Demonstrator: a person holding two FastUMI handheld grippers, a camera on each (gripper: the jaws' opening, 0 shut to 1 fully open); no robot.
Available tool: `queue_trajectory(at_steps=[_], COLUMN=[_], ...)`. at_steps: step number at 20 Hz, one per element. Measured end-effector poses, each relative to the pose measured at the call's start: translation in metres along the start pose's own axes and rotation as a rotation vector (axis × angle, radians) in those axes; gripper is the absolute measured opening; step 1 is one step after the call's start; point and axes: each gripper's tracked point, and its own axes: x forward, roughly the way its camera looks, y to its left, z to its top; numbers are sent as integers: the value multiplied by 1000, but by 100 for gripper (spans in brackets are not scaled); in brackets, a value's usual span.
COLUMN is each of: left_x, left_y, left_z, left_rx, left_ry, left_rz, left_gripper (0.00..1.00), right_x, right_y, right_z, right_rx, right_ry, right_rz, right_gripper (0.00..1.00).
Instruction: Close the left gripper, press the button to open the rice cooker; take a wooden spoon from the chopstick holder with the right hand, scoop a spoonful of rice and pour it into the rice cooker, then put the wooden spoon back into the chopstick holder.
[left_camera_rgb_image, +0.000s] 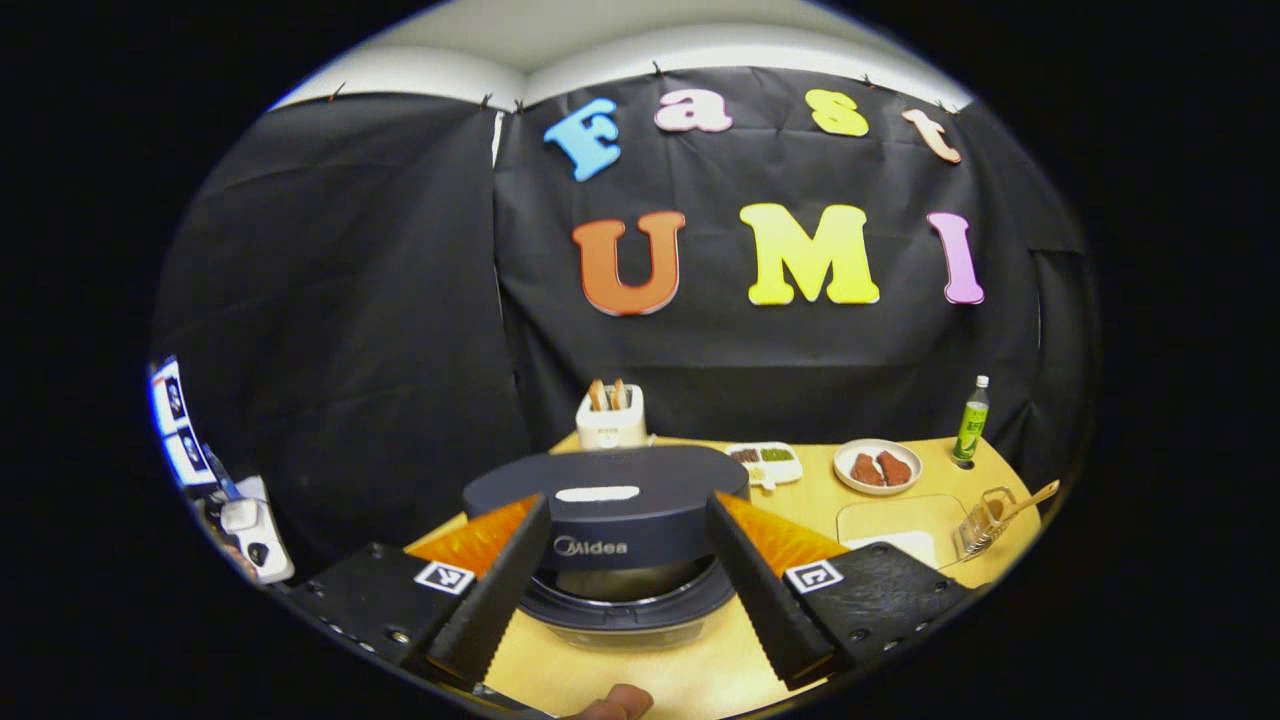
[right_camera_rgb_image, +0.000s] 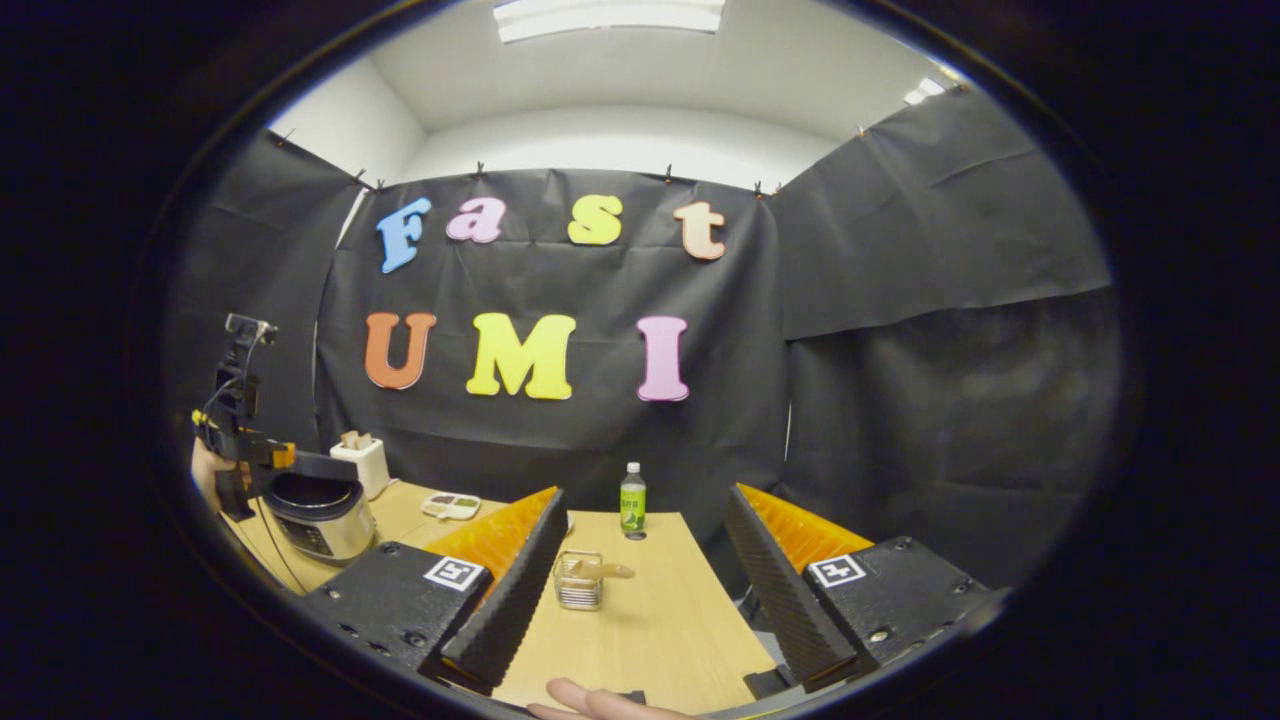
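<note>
Standing open on the table, the rice cooker has its dark lid raised toward the left gripper view, so the lid hides most of the inner pot; only a curved strip of the pot's rim shows beneath it. The left tongs are spread wide with nothing between them, their fingers framing the cooker on either side without touching it. A fingertip of the person's hand is cut off at the bottom edge, just in front of the cooker.

Behind the cooker stands a white toaster with two slices poking out. To the cooker's right lie a small white tray of dark and green bits too small to name, and a round plate with reddish pieces. Farther right of the cooker, the wire chopstick holder carries the wooden spoon, whose handle leans outward; the spoon's bowl is hard to make out through the wires. A green bottle stands behind the holder.

In the right gripper view the right tongs are also wide open and empty, with the chopstick holder between their fingers but well beyond them. The left tongs hang just above the cooker, the holding hand half hidden.
</note>
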Motion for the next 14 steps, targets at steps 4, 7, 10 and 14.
queue_trajectory(at_steps=[4,7,10,14], left_x=[-42,-78,-107,-141], left_y=[-4,-1,9,15], left_z=[31,42,43,29], left_rx=[-29,-8,-14,-98], left_ry=[-65,-119,-154,-167], left_rz=[-51,-70,-82,-115], left_gripper=[90,96,96,96], right_x=[9,19,30,45], right_y=[3,8,9,13], right_z=[-18,-36,-48,-69], right_rx=[6,10,0,23], right_ry=[17,46,51,65], right_rz=[-4,-6,-24,-16], right_gripper=[99,100,100,100])
